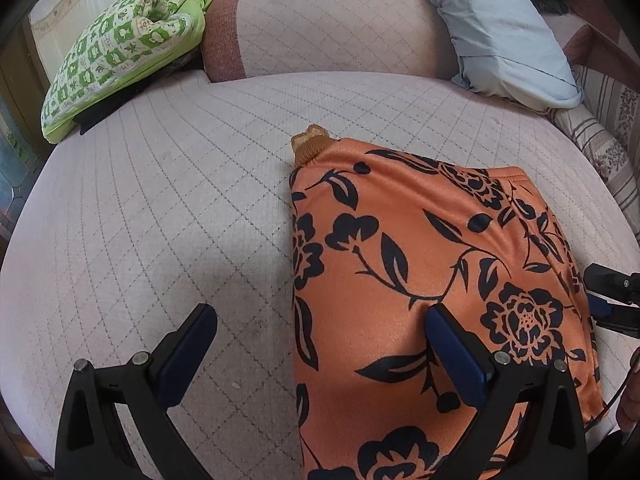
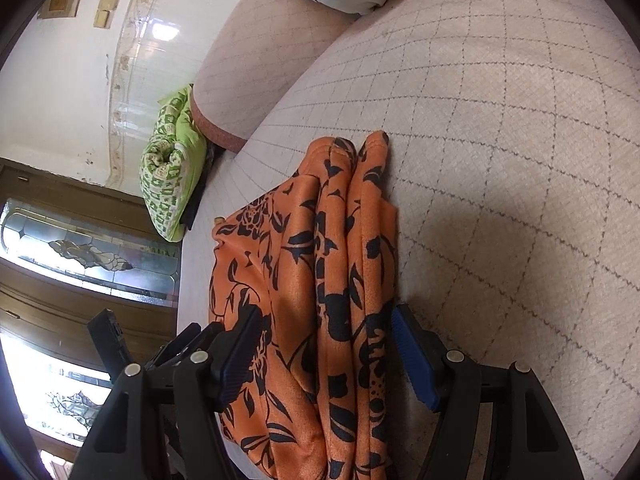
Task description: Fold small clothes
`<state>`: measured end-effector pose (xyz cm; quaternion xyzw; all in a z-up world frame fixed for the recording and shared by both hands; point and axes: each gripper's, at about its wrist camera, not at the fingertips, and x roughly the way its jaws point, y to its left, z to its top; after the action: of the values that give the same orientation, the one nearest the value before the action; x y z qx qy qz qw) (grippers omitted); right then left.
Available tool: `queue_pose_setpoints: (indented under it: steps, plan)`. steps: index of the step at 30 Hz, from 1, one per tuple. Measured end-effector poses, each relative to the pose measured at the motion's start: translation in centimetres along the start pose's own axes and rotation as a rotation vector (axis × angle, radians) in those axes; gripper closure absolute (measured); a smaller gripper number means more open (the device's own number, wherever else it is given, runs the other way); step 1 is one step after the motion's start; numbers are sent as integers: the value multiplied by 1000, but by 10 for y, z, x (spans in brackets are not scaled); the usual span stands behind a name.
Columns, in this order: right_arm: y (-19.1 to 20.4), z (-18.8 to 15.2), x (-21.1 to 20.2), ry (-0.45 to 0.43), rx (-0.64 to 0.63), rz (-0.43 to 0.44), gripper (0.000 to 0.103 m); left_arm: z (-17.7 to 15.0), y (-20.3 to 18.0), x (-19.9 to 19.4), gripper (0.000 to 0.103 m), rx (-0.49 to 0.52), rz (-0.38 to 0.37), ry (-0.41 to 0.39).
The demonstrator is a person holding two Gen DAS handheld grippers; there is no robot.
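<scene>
An orange garment with a black flower print (image 1: 420, 280) lies folded on the quilted pale sofa seat (image 1: 160, 200). A tan ribbed cuff (image 1: 310, 146) sticks out at its far left corner. My left gripper (image 1: 320, 340) is open above the garment's left edge, its right finger over the cloth and its left finger over bare seat. In the right wrist view the garment (image 2: 312, 264) shows stacked folded layers. My right gripper (image 2: 324, 352) is open with the folded edge between its fingers. It also shows at the right edge of the left wrist view (image 1: 612, 296).
A green patterned cushion (image 1: 120, 52) lies at the seat's far left. A light blue pillow (image 1: 504, 28) leans at the far right against the backrest (image 1: 332, 24). A striped cloth (image 1: 600, 148) drapes the right side. Wooden glazed doors (image 2: 80, 248) stand beyond the sofa.
</scene>
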<state>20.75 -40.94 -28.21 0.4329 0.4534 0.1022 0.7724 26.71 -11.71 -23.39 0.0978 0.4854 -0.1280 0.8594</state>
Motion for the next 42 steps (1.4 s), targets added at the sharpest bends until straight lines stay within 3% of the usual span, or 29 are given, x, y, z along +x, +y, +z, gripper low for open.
queue_pose_setpoints:
  steps: [11, 19, 22, 26, 28, 29, 33, 35, 38, 42]
  plan:
    - [-4, 4, 13, 26, 6, -9, 32, 4, 0, 4, 0, 2, -25, -1]
    - [-2, 3, 23, 59, -17, -2, 30, 1, 29, -19, 0, 6, -113, -29]
    - [1, 2, 28, 68, -28, 1, 28, -2, 33, -4, 0, -3, -193, 20]
    - [8, -2, 33, 64, -57, 8, 24, -14, 15, 26, 0, 1, -379, 133]
    - [15, -6, 37, 62, -95, 0, 24, -18, 14, 33, 6, -33, -443, 146]
    - [17, -7, 39, 64, -110, -10, 25, -18, 15, 33, 11, -65, -437, 135]
    - [39, -14, 48, 69, -183, -70, 53, -15, 26, 27, 39, -119, -448, 121]
    - [49, -16, 49, 55, -217, -105, 57, -13, 32, 20, 57, -126, -458, 100]
    - [70, -18, 43, 6, -253, -89, 59, -11, 34, 9, 64, -114, -442, 68]
    - [113, -25, 34, -63, -352, -49, 59, -7, 44, -17, 64, -107, -395, 1]
